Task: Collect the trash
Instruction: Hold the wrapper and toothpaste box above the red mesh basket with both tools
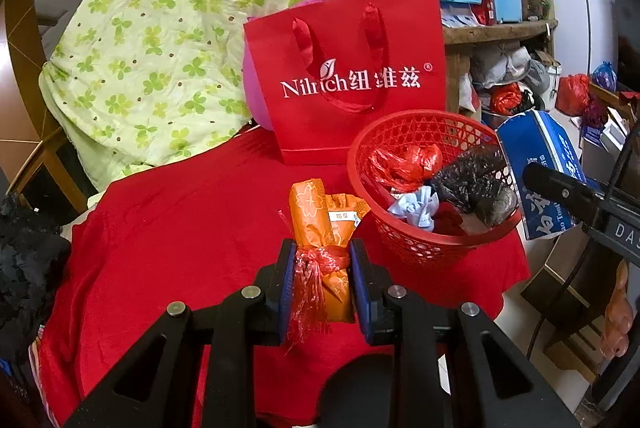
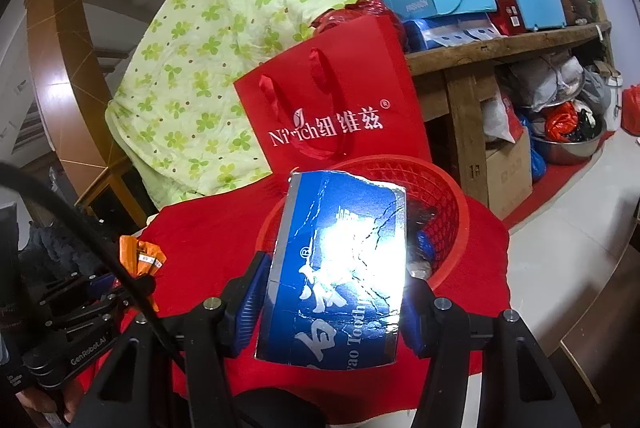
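Far left in the left wrist view: a green clover-print quilt point(image 1: 160, 40) heaped over a wooden frame, its lower edge meeting the red cloth point(image 1: 180, 228) spread over the worktop. Behind the cloth, upright: a red paper gift bag point(image 1: 344, 76) with white lettering and ribbon handles. In front, at centre: left gripper point(image 1: 323, 284), jaws closed tight on an orange wrapper bundle point(image 1: 316, 220) tied with red fringed ribbon, blue pads pressing both its sides, bundle pointing away above the cloth, just beside the basket's near-left rim. To the right: red plastic mesh basket point(image 1: 420, 244) standing on the cloth, already holding a crumpled red plastic bag point(image 1: 404, 164), a pale blue paper wad point(image 1: 416, 208) and dark crumpled material point(image 1: 472, 184). Further right, at the basket's far edge: blue toothpaste box point(image 1: 536, 164), torn at the top, tilted.

In the right wrist view, lower left: the left tool's black frame with the orange wrapper's end point(image 2: 140, 260) showing. Centre: right gripper point(image 2: 332, 304), jaws partly spread and clamped on the toothpaste box point(image 2: 332, 268), pads against its two long sides, strong glare on its face. Box raised before the basket point(image 2: 452, 228), hiding much of its opening. Right of that: a wooden shelf point(image 2: 500, 48) crammed with boxes and bags.
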A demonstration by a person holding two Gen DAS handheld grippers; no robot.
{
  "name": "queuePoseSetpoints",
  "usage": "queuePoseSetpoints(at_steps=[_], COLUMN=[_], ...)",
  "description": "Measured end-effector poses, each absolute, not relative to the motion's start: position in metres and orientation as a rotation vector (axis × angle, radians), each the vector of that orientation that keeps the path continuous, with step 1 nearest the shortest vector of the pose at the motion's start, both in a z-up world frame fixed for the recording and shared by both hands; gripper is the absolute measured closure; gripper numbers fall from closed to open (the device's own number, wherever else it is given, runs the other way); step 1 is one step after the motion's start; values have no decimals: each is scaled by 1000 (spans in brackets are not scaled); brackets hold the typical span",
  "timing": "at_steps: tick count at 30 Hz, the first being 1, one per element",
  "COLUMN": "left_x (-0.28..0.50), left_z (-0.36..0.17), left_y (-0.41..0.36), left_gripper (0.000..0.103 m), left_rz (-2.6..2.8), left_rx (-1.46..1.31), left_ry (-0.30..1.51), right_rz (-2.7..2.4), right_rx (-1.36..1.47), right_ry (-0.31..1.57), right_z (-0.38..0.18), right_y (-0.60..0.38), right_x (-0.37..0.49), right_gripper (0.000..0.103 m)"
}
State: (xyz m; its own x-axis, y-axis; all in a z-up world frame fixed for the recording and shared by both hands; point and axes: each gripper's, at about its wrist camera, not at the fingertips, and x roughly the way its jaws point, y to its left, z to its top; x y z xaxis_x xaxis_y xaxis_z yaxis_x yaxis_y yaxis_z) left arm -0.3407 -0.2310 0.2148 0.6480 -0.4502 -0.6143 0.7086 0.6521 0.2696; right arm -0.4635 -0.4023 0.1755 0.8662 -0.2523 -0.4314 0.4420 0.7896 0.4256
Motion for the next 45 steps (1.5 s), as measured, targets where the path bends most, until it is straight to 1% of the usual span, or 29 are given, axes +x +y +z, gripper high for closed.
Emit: queuePoseSetpoints(at_steps=[45], left_x=[-340], left_z=[194], left_y=[-249], left_gripper=[75], left_rz=[-732], left_rx=[560], left_ry=[580], right_rz=[-394], right_rx=[568], right_ry=[383], right_z=[162], right_y=[-413], right_x=[-462], right_gripper=[42])
